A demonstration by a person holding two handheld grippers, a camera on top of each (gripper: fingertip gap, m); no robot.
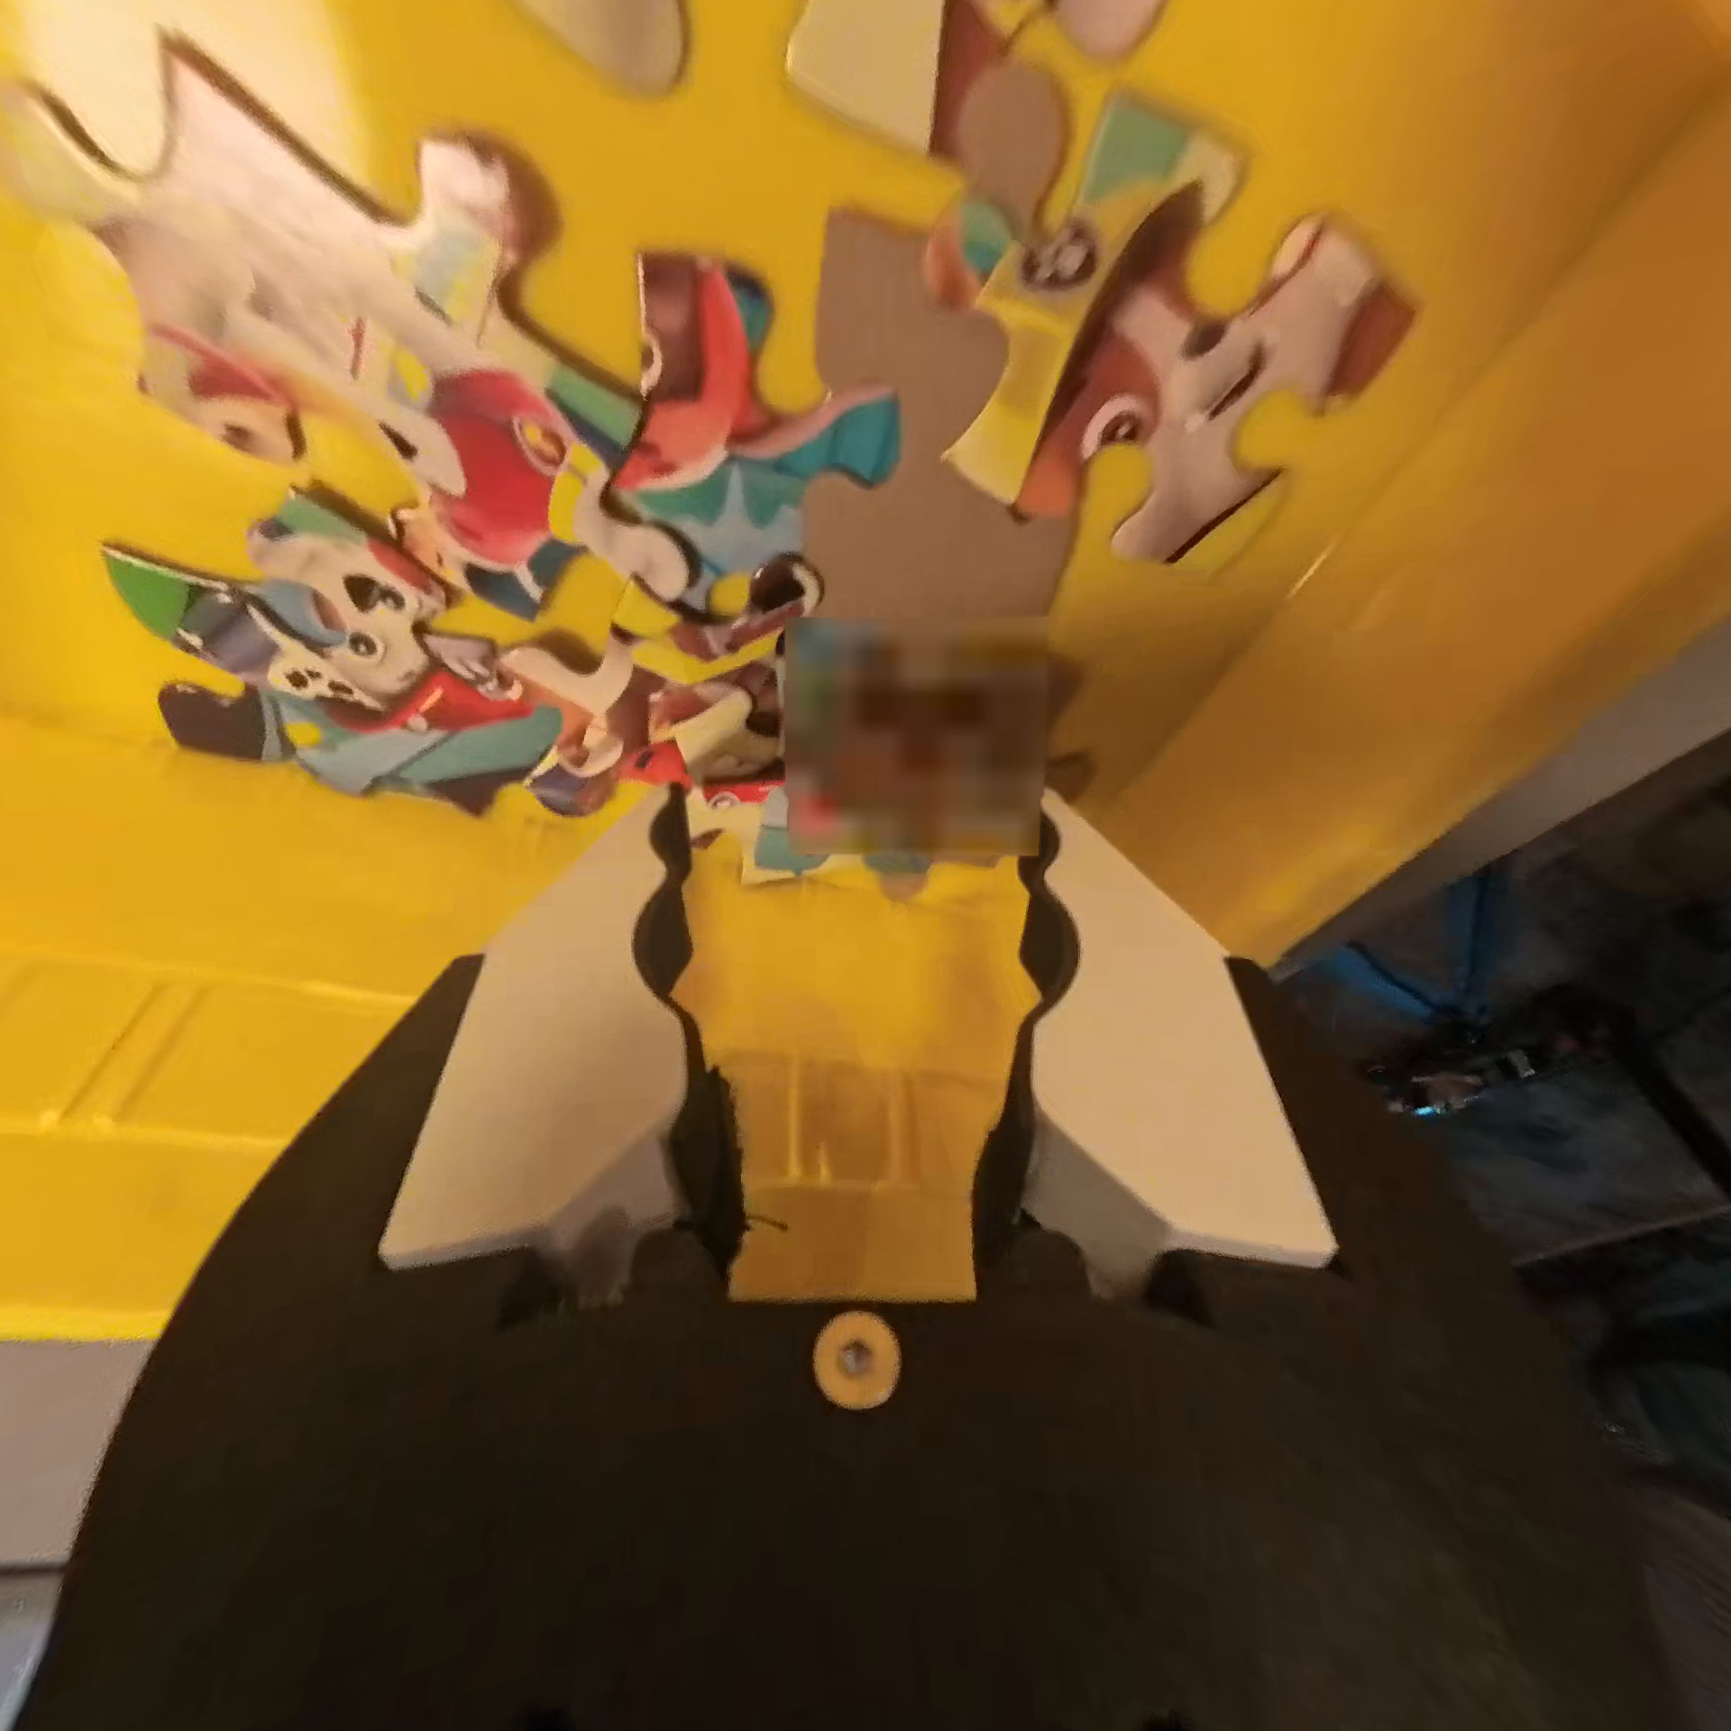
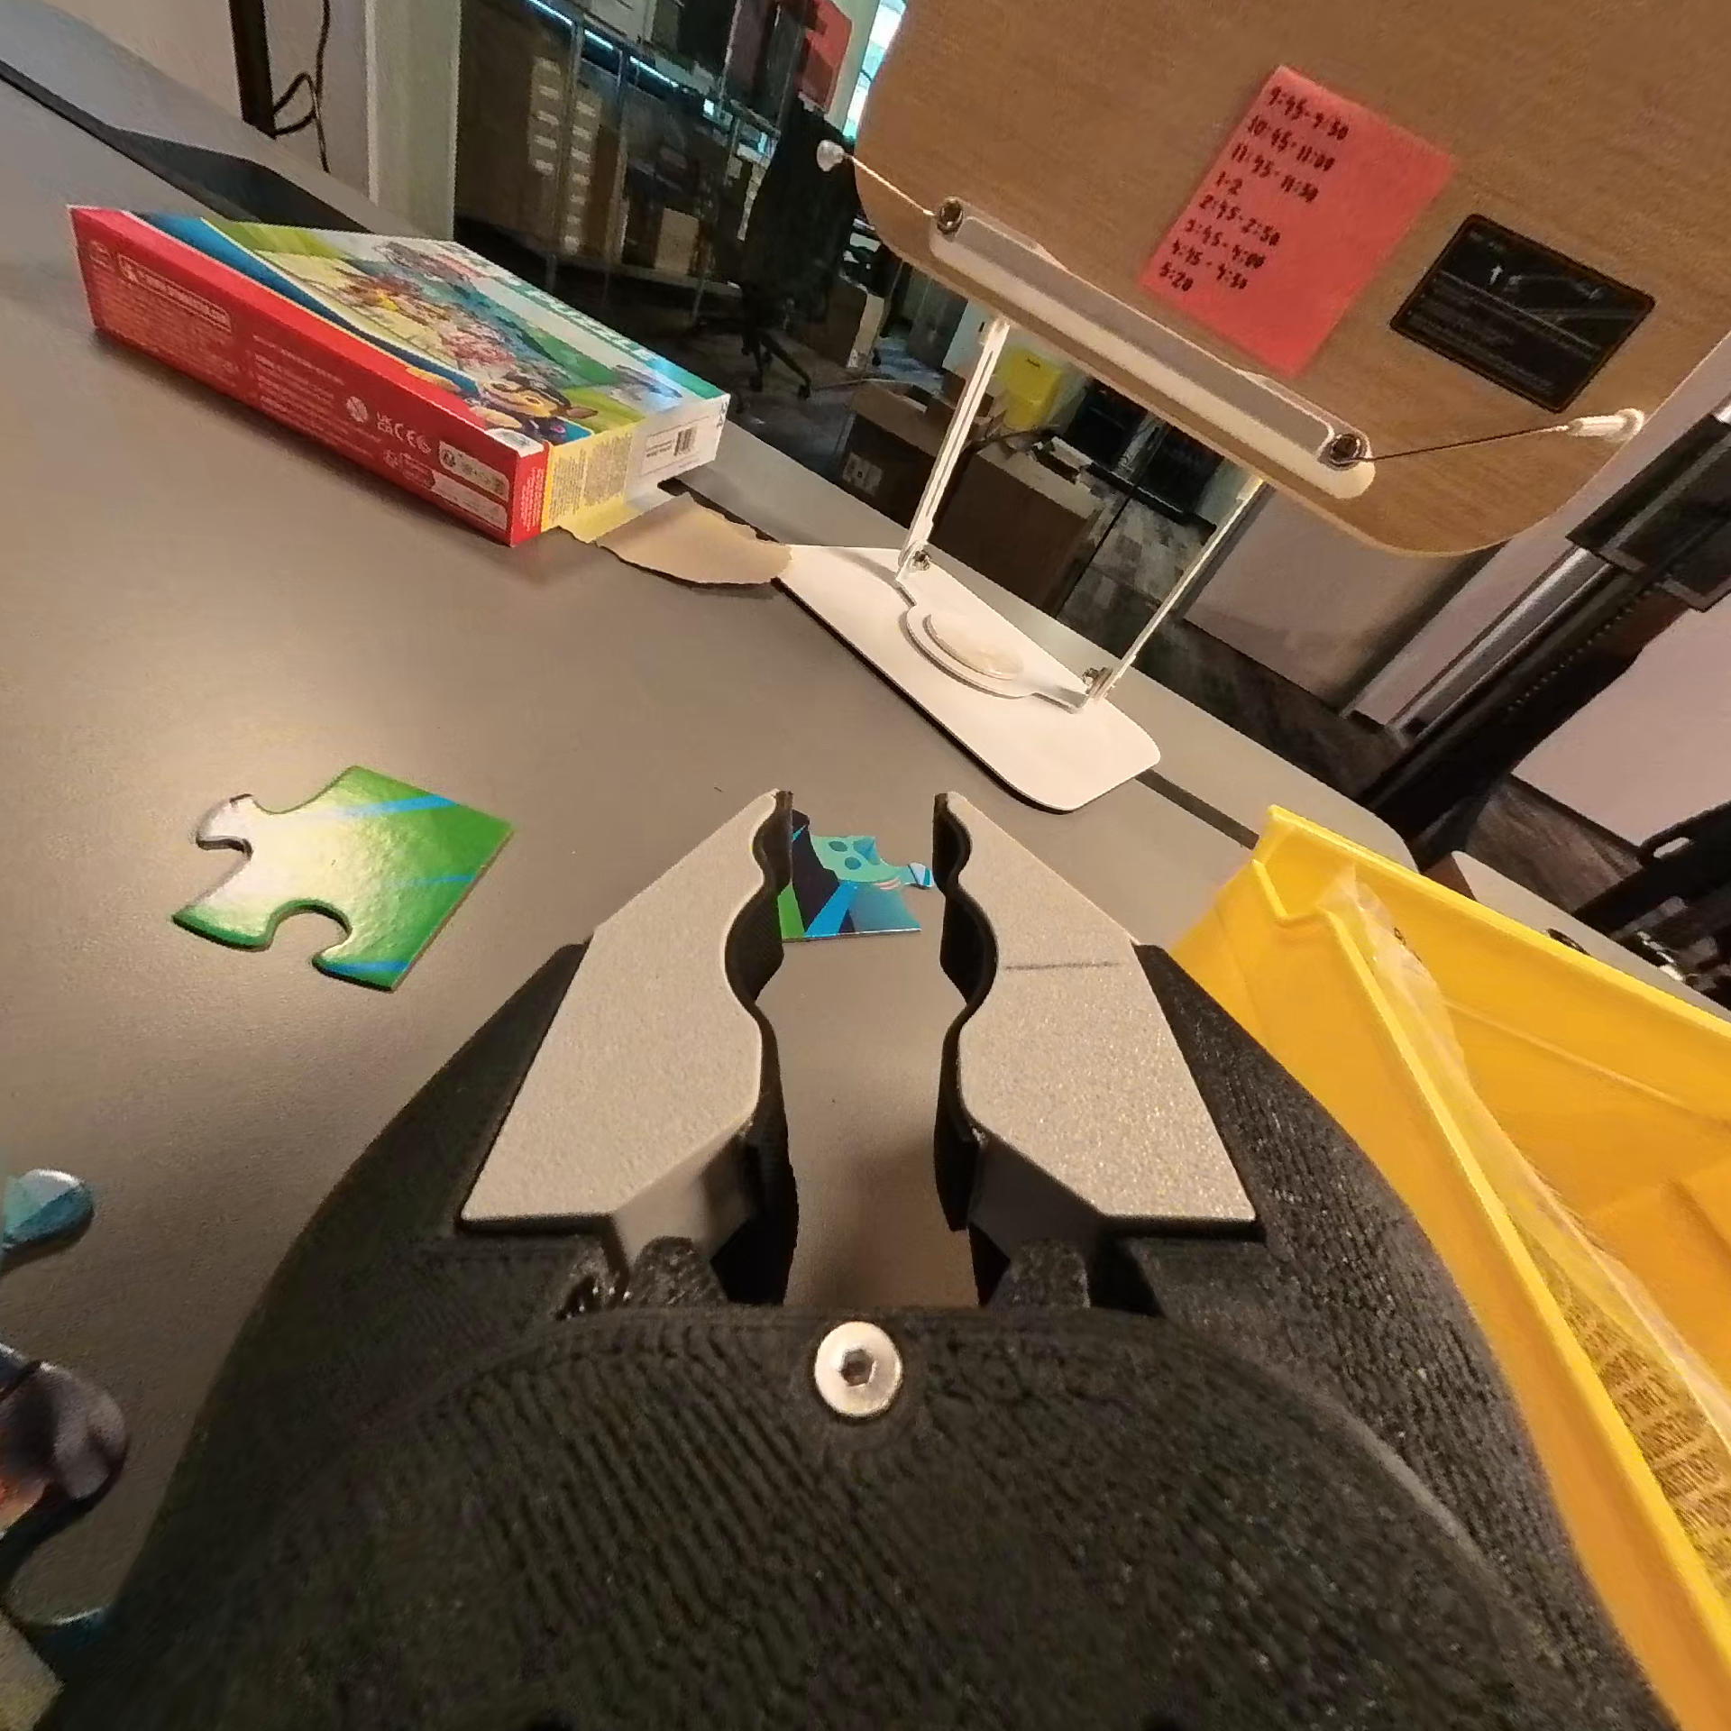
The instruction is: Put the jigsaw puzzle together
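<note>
In the left wrist view my left gripper (image 1: 857, 824) hangs open inside a yellow bin (image 1: 234, 890). Several cartoon-printed puzzle pieces (image 1: 450, 581) lie on the bin floor ahead, one of them brown side up (image 1: 899, 393). One piece (image 1: 749, 834) lies at the fingertips, and neither pad presses on it. In the right wrist view my right gripper (image 2: 862, 815) is low over the grey table (image 2: 281, 656), jaws partly open. A teal and blue puzzle piece (image 2: 848, 890) lies flat on the table between the fingertips. The left pad is at its edge, and a small gap shows at the right pad.
A green puzzle piece (image 2: 356, 871) lies to the left. The red puzzle box (image 2: 375, 365) is farther back. A white stand (image 2: 983, 674) carries a wooden board (image 2: 1124, 112). The yellow bin (image 2: 1499, 1077) stands close on the right. More pieces (image 2: 47, 1208) lie at the left edge. Spacing between my two grippers at the tips: around 55 cm.
</note>
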